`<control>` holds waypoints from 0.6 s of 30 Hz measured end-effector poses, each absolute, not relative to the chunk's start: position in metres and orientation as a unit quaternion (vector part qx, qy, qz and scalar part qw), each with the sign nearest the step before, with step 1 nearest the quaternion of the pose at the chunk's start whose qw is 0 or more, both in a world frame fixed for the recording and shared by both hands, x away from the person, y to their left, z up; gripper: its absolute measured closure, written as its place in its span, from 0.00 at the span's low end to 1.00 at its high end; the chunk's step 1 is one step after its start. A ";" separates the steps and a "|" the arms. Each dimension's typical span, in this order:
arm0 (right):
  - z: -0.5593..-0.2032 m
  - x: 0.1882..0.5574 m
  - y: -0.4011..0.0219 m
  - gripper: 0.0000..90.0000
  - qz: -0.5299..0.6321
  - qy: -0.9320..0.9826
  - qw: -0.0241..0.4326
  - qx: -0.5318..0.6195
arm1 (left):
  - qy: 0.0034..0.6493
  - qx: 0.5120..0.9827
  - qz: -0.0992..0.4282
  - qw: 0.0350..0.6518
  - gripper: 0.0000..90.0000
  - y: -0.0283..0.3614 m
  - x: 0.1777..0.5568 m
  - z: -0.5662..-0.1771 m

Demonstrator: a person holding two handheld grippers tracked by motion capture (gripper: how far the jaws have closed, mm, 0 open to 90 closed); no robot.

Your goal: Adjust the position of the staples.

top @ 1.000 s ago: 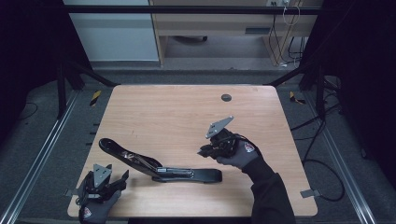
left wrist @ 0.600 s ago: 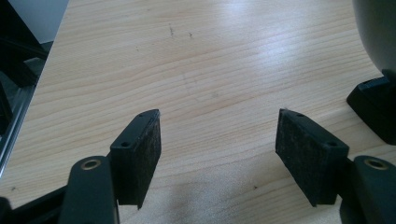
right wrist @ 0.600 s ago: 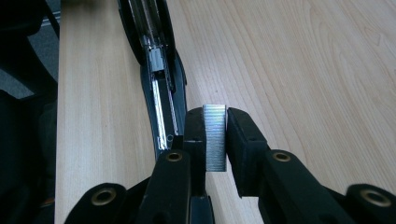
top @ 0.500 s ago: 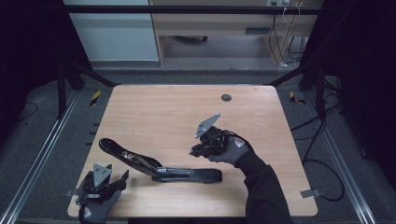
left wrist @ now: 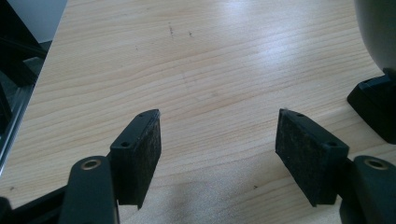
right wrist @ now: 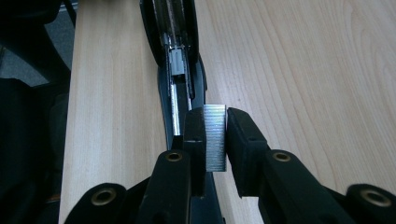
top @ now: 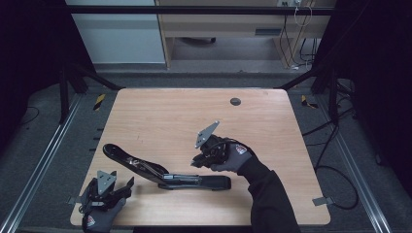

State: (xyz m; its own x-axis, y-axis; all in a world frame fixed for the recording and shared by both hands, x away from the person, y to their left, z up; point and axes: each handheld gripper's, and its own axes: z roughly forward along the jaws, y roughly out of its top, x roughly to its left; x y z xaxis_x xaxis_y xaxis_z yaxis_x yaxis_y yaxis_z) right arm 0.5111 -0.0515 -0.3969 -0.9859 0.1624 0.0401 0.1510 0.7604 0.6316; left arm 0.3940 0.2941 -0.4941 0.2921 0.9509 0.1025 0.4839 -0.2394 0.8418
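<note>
At the near left corner of the table (top: 145, 116), the left gripper (top: 109, 187) rests low in a gloved hand (top: 97, 218), its jaws wide apart with nothing between them; in the left gripper view the two dark pads (left wrist: 140, 154) stand well apart over bare wood, and a black part of the stapler (left wrist: 373, 107) sits at the right edge. A small red mark shows on the back of that glove, too small to read. Just beyond and to the right lies the stapler (top: 165, 172), black, swung open: its base lies flat along the near edge of the table and its top arm slants up and away to the left. The right gripper (top: 201, 158) hovers above the base's right part, near the middle of the table, held in a gloved right hand (top: 231, 158) whose sleeve comes in from the bottom; a red-and-white logo sits on the glove's back, but no lettering can be made out. In the right gripper view, its jaws are clamped on a staple strip (right wrist: 215, 137), a silvery ribbed block standing upright between the pads, right over the stapler's open metal channel (right wrist: 180, 88), which runs away from the camera. Farther off, a round dark grommet (top: 235, 101) sits in the tabletop near the far edge. No readable writing appears on the stapler or the staples.
</note>
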 end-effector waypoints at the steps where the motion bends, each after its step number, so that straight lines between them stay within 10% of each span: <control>1: -0.398 0.510 -0.050 0.87 0.337 0.938 0.006 0.084 | 0.499 0.718 0.323 0.361 0.34 0.294 0.394 -0.494; 18: -0.405 0.508 -0.034 0.87 0.320 0.945 -0.004 0.066 | 0.499 0.718 0.322 0.362 0.34 0.294 0.394 -0.494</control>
State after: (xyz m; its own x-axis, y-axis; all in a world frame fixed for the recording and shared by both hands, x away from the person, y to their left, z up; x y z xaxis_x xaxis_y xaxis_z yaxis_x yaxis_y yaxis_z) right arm 0.5084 -0.0340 -0.4050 -0.9913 0.1224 0.0495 0.1272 0.7862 0.6047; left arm 0.3940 0.2943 -0.4943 0.2944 0.9502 0.1023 0.4833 -0.2403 0.8418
